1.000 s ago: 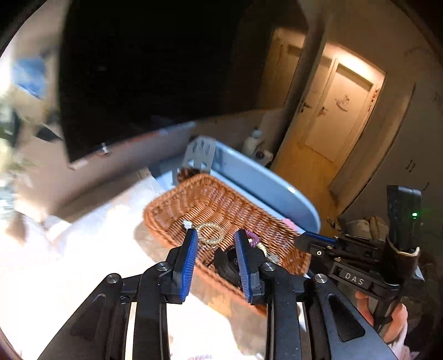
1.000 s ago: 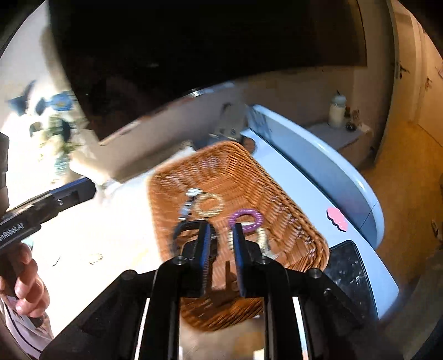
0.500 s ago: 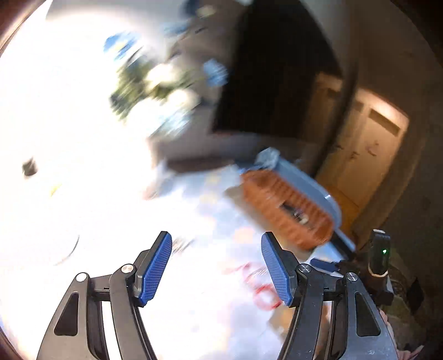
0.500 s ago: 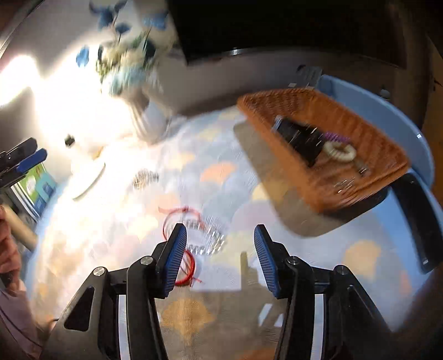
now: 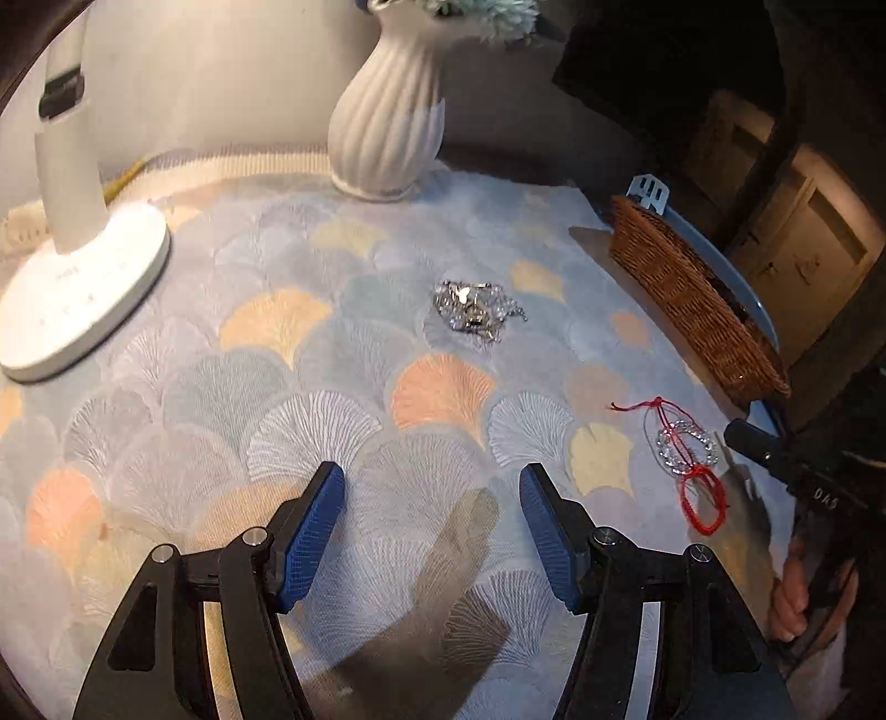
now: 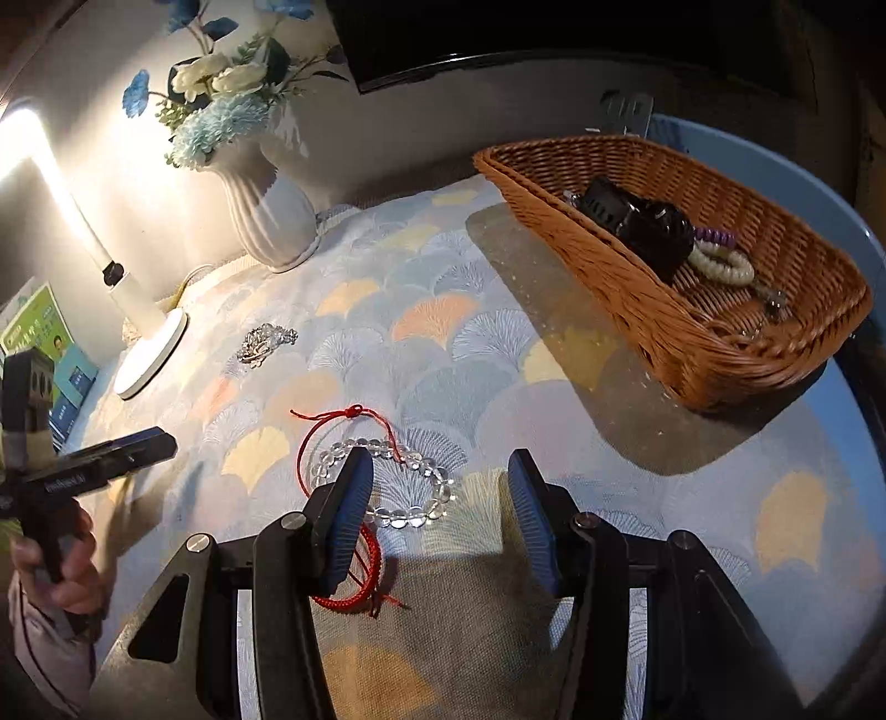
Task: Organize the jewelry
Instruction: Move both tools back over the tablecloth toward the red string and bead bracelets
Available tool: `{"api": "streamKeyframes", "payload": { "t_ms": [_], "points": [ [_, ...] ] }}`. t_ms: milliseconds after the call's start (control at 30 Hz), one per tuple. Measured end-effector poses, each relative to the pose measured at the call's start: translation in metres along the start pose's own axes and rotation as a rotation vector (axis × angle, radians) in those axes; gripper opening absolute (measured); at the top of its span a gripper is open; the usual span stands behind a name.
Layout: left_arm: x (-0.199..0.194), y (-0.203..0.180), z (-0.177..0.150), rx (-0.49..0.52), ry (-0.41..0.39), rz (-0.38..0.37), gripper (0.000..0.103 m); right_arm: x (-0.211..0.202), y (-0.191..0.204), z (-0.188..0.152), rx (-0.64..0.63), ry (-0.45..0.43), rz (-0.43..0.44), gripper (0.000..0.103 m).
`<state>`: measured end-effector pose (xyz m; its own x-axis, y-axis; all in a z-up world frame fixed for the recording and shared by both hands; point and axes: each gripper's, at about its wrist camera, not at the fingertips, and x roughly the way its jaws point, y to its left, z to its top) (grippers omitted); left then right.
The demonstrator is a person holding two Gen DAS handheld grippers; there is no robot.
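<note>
A wicker basket (image 6: pixel 714 343) at the right holds a black watch (image 6: pixel 642 221), a purple bracelet (image 6: pixel 717 237) and a cream bead bracelet (image 6: pixel 722 268); its side shows in the left wrist view (image 5: pixel 692 302). A silver chain pile (image 5: pixel 473 313) lies mid-cloth, ahead of my open, empty left gripper (image 5: pixel 432 526); the chain pile also shows in the right wrist view (image 6: pixel 263 343). A clear bead bracelet (image 6: pixel 410 498) and a red cord bracelet (image 6: pixel 354 554) lie tangled under my open, empty right gripper (image 6: pixel 443 515). They show at the right in the left wrist view (image 5: pixel 686 451).
A white ribbed vase (image 5: pixel 387 116) with blue flowers (image 6: pixel 216 111) stands at the back. A white lamp base (image 5: pixel 77 293) sits at the left, a dark screen (image 6: pixel 554 33) behind. The table carries a fan-patterned cloth (image 5: pixel 277 399). Booklets (image 6: pixel 50 343) lie far left.
Both grippers have opened and pulled back from the basket to above the cloth. The left one swung left toward the silver chain; the right one dropped lower over the clear and red bracelets.
</note>
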<state>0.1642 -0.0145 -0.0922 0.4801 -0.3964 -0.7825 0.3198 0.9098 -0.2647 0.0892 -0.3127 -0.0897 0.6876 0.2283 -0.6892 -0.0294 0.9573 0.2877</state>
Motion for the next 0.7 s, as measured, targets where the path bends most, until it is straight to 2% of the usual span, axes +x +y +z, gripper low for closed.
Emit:
{"api": "streamKeyframes", "payload": {
  "t_ms": [133,200,300,367,433,533,700],
  "points": [
    [0.009,-0.02,-0.007,0.102,0.01,0.102,0.067,0.003,-0.01,0.0,0.044,0.027,0.039,0.054],
    [0.012,-0.026,-0.009,0.132,0.014,0.122,0.067,0.002,-0.013,-0.001,0.062,0.023,0.061,0.054],
    [0.014,-0.027,-0.01,0.135,0.013,0.125,0.067,-0.007,-0.016,-0.003,0.07,-0.015,0.09,0.054],
    [0.012,-0.023,-0.009,0.121,0.011,0.117,0.067,-0.013,-0.011,-0.007,0.038,-0.034,0.078,0.054],
    [0.012,-0.02,-0.008,0.11,0.009,0.108,0.067,-0.016,-0.002,-0.013,-0.005,-0.013,0.063,0.054],
    [0.008,-0.019,-0.01,0.11,0.007,0.112,0.067,-0.024,0.016,-0.027,-0.074,0.014,0.099,0.051],
    [0.009,-0.025,-0.012,0.138,0.009,0.121,0.067,-0.011,0.041,-0.034,-0.192,0.079,-0.083,0.035]
  ]
}}
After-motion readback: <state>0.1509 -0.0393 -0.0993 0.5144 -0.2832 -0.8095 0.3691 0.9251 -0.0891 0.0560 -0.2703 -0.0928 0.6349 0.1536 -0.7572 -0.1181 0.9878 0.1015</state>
